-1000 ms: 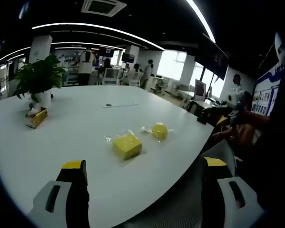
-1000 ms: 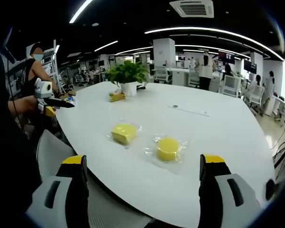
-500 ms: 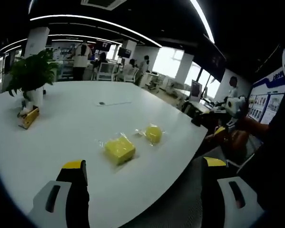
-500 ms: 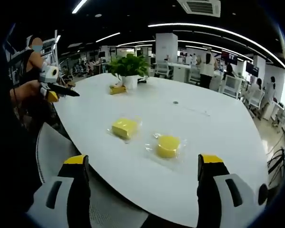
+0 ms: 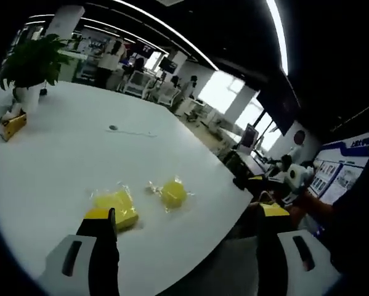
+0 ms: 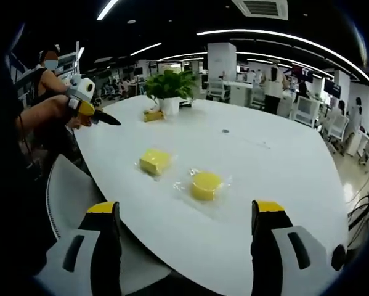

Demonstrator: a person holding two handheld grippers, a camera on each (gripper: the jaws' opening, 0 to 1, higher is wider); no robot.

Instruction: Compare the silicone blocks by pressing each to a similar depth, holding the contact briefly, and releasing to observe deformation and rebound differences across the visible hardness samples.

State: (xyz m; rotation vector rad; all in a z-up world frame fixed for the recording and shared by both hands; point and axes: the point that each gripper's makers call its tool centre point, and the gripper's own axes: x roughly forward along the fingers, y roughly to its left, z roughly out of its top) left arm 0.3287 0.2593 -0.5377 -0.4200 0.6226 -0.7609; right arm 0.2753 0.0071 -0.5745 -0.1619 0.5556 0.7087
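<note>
We hold both grippers, left (image 5: 183, 225) & right (image 6: 183, 219), jaws spread, empty. Square block (image 6: 154, 161) & round block (image 6: 206, 185) lie bagged on table (image 6: 264, 166), untouched. Risk: slippery bags let blocks slide, giving uneven press depth.

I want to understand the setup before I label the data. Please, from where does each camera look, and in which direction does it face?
Left gripper view: rides on the left gripper, looking forward and down across the white table; its own two open jaws rise from the bottom.
Right gripper view: rides on the right gripper, facing the table from its near edge; its open jaws show, and the left gripper enters at upper left, held in a hand.
Shared: square yellow block, round yellow block, potted plant.
</note>
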